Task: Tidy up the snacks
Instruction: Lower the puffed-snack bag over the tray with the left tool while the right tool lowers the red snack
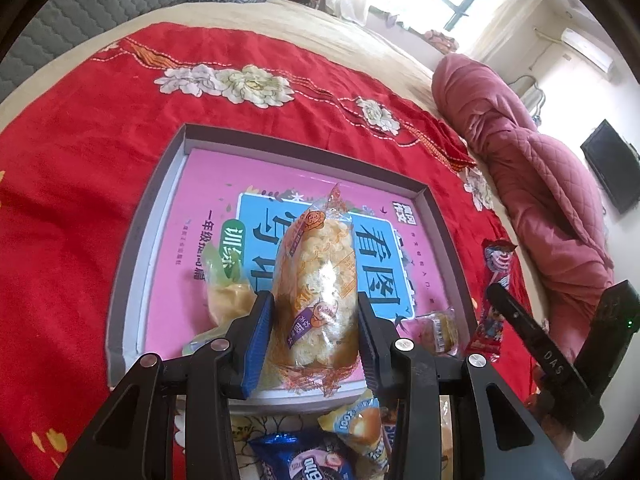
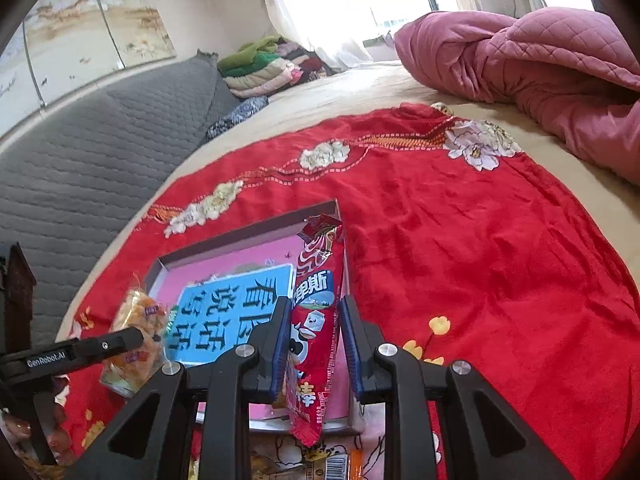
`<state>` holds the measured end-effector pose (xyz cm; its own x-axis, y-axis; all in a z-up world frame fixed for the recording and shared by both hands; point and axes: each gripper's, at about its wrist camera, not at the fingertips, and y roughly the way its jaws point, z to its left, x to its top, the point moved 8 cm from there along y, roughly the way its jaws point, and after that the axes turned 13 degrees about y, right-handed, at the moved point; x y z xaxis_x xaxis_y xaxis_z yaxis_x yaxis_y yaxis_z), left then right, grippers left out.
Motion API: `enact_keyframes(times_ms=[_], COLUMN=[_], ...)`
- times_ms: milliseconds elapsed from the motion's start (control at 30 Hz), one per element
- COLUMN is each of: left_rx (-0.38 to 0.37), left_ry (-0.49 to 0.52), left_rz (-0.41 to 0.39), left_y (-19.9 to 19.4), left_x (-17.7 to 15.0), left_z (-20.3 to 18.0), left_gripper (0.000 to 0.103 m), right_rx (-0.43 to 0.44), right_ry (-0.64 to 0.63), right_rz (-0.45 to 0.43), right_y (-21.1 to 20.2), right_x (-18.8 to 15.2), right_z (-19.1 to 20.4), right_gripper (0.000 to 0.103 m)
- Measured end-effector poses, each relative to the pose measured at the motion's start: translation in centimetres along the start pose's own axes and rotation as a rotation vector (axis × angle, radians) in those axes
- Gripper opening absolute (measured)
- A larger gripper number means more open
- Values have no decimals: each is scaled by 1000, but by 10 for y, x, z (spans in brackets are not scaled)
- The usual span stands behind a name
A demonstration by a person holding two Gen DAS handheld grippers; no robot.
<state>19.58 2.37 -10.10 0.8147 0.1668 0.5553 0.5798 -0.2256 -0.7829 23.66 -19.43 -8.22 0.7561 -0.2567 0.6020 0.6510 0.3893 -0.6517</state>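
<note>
My left gripper (image 1: 316, 316) is shut on a clear orange-printed bag of puffed rice snacks (image 1: 316, 280), held above the near edge of a shallow grey box (image 1: 160, 184) with a pink printed bottom. A yellow-green packet (image 1: 226, 296) and a small wrapped cake (image 1: 436, 330) lie in the box. My right gripper (image 2: 314, 334) is shut on a long red snack stick packet (image 2: 316, 320), held over the box's right side (image 2: 240, 244). The rice snack bag (image 2: 138, 336) also shows at the left of the right wrist view, and the red packet (image 1: 494, 300) at the right of the left wrist view.
The box sits on a red flowered cloth (image 1: 80, 200) on a bed. Loose snacks, a blue packet (image 1: 308, 460) and a yellow one (image 1: 360, 428), lie in front of the box. A pink quilt (image 2: 520, 60) is heaped at the far right. Folded blankets (image 2: 260, 64) lie at the back.
</note>
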Motion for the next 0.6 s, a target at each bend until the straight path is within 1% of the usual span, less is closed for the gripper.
enact_keyframes(times_ms=[100,267,433,600], left_rx=[-5,-5,-8,-10], left_ry=[-12,-17,-19,-12], left_rz=[7,11,16,20], left_y=[5,8,12,15], left_x=[0,-1,-1,-1], left_z=[1,2,1,-1], left_gripper=[41,41,41,41], right_rx=[-27,-31,-10,-8], right_ry=[-21,-23,-15,-29], right_rz=[18,39,58,72], right_y=[6,11,14,17], right_x=[-4,-10,-14,-18], right_z=[-1,-2,-1,2], right_gripper=[25,25,25,25])
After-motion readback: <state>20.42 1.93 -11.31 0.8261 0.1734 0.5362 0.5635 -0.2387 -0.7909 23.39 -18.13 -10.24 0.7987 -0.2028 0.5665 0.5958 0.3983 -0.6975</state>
